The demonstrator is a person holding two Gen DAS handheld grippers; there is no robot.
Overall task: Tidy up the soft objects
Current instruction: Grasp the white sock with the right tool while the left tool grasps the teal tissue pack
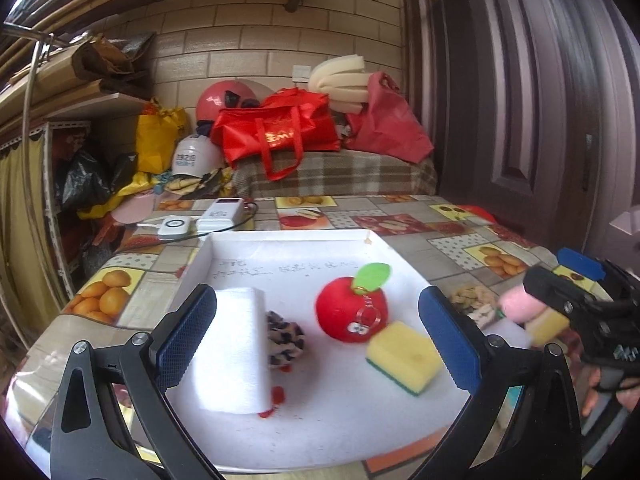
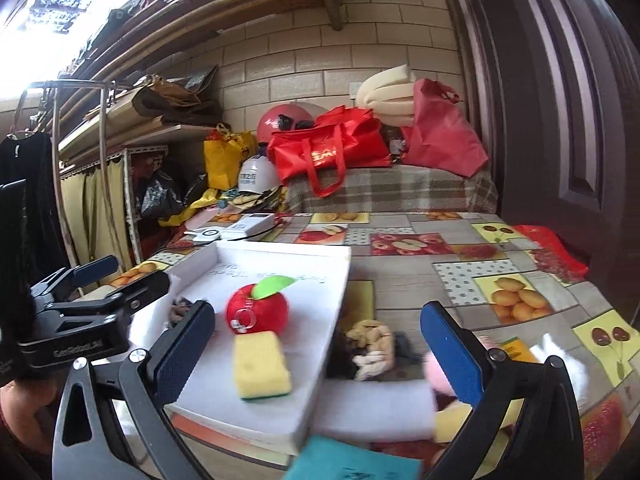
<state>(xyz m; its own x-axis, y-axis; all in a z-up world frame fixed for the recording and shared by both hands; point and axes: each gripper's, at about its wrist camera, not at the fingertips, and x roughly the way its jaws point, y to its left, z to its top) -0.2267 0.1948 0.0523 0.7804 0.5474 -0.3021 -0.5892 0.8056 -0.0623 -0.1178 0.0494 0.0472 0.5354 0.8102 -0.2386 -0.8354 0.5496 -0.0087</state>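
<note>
Soft items outside the white tray (image 2: 280, 254), led by a tan plush (image 2: 372, 340), are lying between the right gripper (image 2: 316, 354) fingers, both spread apart and empty. Left gripper (image 1: 316, 344), likewise spread, is hovering over the tray, farther off.

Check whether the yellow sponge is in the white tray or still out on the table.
In. The yellow sponge lies flat on the floor of the white tray, just in front of the red plush apple; the right wrist view agrees.
</note>
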